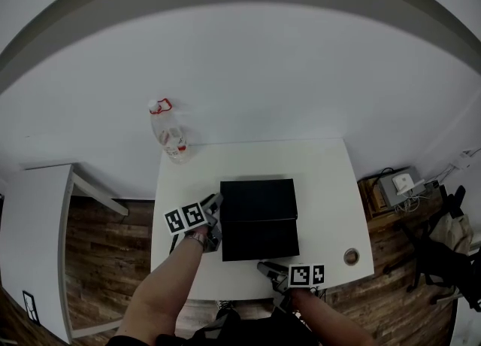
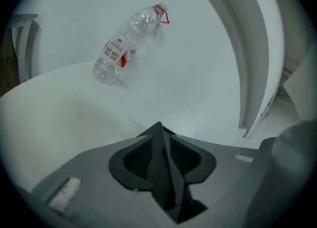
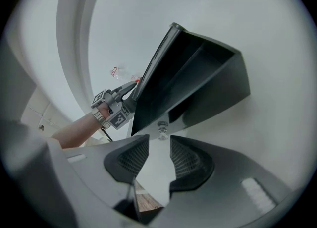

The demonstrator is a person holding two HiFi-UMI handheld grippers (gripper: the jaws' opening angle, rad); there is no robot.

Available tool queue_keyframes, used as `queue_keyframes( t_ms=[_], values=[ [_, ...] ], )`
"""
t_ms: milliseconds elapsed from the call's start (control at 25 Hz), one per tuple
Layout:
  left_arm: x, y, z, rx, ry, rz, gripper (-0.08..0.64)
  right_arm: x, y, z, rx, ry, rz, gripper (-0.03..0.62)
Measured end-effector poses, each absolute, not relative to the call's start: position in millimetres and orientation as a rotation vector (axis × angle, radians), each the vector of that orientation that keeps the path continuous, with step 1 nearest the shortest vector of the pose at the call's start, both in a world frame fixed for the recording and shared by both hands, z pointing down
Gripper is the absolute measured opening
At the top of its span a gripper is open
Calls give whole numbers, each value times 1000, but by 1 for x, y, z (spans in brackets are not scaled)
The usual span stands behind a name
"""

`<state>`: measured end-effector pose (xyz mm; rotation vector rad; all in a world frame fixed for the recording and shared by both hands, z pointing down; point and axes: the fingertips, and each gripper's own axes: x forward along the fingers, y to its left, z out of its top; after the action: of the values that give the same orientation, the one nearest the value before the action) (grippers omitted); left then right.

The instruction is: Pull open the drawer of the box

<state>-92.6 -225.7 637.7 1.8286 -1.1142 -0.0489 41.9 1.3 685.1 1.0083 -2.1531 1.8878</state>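
Centre frame, drawer [image 1: 260, 239] out of box [image 1: 258, 200]: right gripper [image 3: 159, 147] jaws wide apart, empty, just below knob [image 3: 162, 132]; left gripper [image 1: 216, 201] jaws closed on nothing, apparently steadying box's left side.

Left gripper [image 2: 159, 145] jaws clamped, bare left forearm [image 1: 167, 280] stretched forward; right gripper [image 3: 154, 150] jaws spread wide, pads free.

One box [image 1: 258, 200], one bottle [image 1: 170, 132], one small round thing [image 1: 351, 256], all on one worktop [image 1: 331, 186]. Two grippers: left gripper [image 2: 159, 133], right gripper [image 3: 159, 145].
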Motion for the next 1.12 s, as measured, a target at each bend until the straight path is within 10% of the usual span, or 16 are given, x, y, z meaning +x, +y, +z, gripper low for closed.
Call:
queue_keyframes(
  t_ms=[280,1120],
  values=[
    [-117,-203,578,1935,-967,-312,2,78,23,650,1045,-2253,1899,3],
    [-31,8,462,2240,-329,-287,0,76,22,442,769,-2903,1191,3]
  ],
)
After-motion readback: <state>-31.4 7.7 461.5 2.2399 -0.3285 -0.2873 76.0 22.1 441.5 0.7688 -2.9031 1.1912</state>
